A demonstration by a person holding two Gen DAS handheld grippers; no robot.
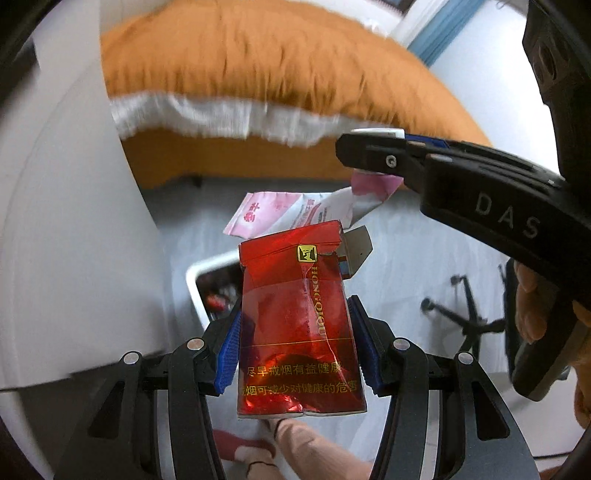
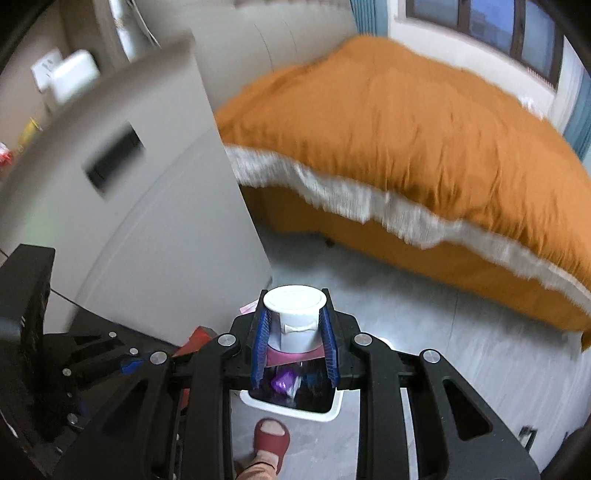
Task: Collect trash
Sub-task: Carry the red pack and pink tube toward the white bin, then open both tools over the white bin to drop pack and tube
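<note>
Left claw (image 1: pixel 295 332) clamped the crushed red cigarette pack (image 1: pixel 299 325); right claw (image 2: pixel 294 339) pinched a white-capped pouch (image 2: pixel 295 321) above the bin (image 2: pixel 295 406) — carry done, release looked next

A bed under an orange quilt (image 2: pixel 406 140) with a white fringed edge (image 2: pixel 369 199) fills the far side of the room, standing on a pale grey floor (image 2: pixel 461 350). A white cabinet (image 2: pixel 155 206) with a dark rectangular recess (image 2: pixel 112 160) rises at the left, just beside the bed's corner. Dark-framed windows (image 2: pixel 491 26) and a blue curtain (image 2: pixel 581 122) line the wall behind the bed. A foot in a red slipper (image 2: pixel 271 441) stands on the floor below, while the black wheeled base of a chair (image 1: pixel 465 314) shows at the right of the left wrist view.
</note>
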